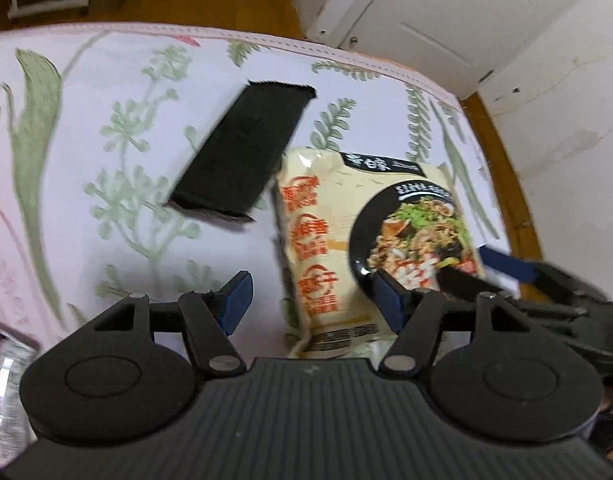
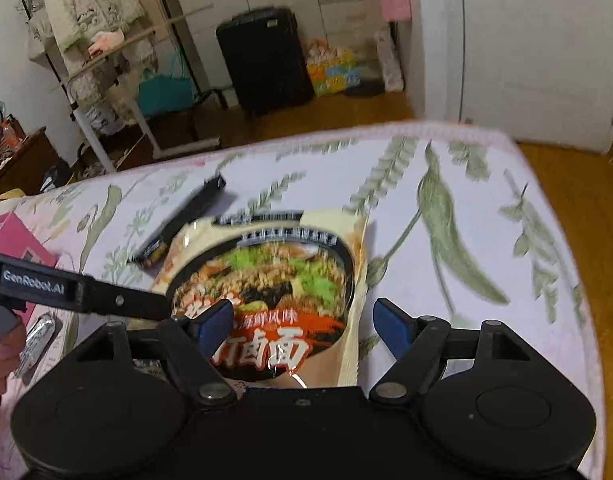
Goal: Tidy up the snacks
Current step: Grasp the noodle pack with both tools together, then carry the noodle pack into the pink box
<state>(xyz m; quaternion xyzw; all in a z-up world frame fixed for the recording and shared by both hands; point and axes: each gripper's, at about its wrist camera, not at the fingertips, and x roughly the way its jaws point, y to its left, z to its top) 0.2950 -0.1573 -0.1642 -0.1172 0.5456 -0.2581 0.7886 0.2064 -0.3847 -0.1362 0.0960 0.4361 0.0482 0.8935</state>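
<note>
A cream noodle packet [image 1: 326,236] with a bowl picture lies on the floral bedsheet [image 1: 106,120]; it also shows in the right wrist view [image 2: 274,276]. A black snack packet [image 1: 242,148] lies just left of it, seen in the right wrist view [image 2: 182,220] too. My left gripper [image 1: 312,300] is open above the noodle packet's near end. My right gripper [image 2: 302,324] is open over the same packet, and it reaches in from the right in the left wrist view [image 1: 466,276].
A pink box [image 2: 14,240] and a small silver packet [image 2: 38,336] lie at the sheet's left edge. Another packet [image 1: 6,380] sits at the lower left. Wooden floor, a black suitcase [image 2: 262,60], a clothes rack [image 2: 102,60] and a white door [image 1: 426,12] surround the bed.
</note>
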